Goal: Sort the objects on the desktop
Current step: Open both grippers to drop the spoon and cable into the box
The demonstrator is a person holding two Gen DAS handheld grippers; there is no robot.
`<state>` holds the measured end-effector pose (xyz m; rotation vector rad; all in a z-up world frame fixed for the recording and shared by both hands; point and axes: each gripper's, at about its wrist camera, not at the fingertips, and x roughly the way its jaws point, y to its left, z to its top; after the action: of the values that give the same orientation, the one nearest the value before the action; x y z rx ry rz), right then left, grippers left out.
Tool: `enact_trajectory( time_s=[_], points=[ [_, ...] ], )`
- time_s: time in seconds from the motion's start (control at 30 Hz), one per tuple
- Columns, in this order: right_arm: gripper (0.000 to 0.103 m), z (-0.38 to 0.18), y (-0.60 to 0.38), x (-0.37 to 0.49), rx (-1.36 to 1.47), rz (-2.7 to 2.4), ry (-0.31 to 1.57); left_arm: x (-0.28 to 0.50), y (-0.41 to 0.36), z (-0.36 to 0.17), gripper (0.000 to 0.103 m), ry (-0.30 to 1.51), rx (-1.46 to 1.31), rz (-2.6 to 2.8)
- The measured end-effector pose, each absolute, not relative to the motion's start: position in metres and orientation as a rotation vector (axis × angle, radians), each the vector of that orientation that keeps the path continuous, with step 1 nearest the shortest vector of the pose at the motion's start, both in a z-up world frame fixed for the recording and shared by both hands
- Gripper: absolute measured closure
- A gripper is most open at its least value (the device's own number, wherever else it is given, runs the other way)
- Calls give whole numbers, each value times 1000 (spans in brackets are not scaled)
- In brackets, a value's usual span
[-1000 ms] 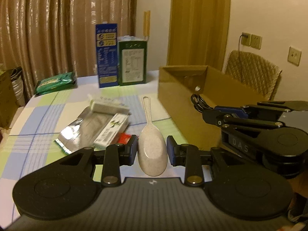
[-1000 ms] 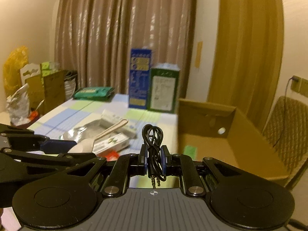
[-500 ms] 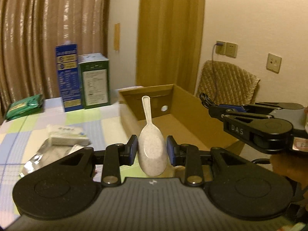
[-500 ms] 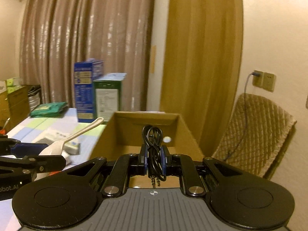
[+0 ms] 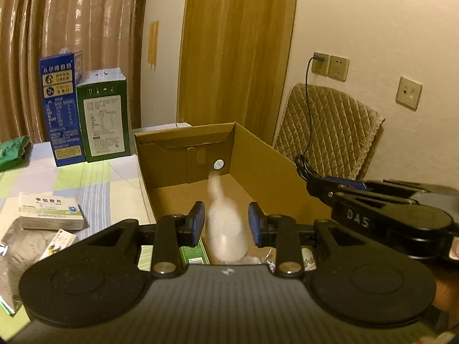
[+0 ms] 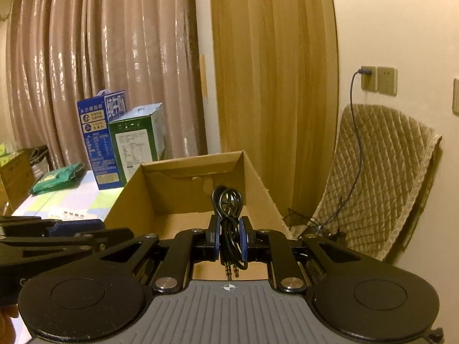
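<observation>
An open cardboard box [image 5: 266,157] stands at the table's right end. My left gripper [image 5: 226,223] hovers over its near end and its jaws are opening. The speckled white spoon [image 5: 226,229] between them is blurred, clear of both blue pads, with its handle towards the box floor. My right gripper [image 6: 229,238] is shut on a coiled black audio cable [image 6: 226,200], whose two plugs hang down towards the camera, above the box [image 6: 129,197]. In the left wrist view the right gripper [image 5: 312,183] reaches in from the right over the box wall.
A blue carton [image 5: 60,109] and a green carton [image 5: 104,114] stand at the table's far side. A white medicine box [image 5: 50,213] and a foil pack [image 5: 17,246] lie on the checked cloth at left. A quilted chair [image 5: 330,132] stands behind the box. A green packet [image 5: 193,253] lies in the box.
Both grippers have swung right, from over the table to over the box. The left jaws have parted a little and the spoon, held firmly before, now slips blurred between them.
</observation>
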<state>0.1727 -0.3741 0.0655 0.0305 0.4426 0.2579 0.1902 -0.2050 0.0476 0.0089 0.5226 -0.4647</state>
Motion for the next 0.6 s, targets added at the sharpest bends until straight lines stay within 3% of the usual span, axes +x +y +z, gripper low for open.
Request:
enact_trajectory(
  time_s=[0.23,0.27,0.3,0.37,0.43,0.6],
  points=[
    [92,63,-365,180,40,293,444,186,-180,48,65,509,5,-433],
    [82,64,-365,180,52,295,436,184,-175,49,65,507,10,-430],
    [62,64,-366,180,68,298,426,182,-169,49,64,510,17,-430],
    [44,66,-370,178,115,296,413,177,-158,50,57,515,31,-425],
    [44,67,-372,176,137,291,414,171,-144,51,44,514,55,-425],
    [42,68,-372,171,146,282,397,161,-108,49,40,544,97,-408]
  ],
)
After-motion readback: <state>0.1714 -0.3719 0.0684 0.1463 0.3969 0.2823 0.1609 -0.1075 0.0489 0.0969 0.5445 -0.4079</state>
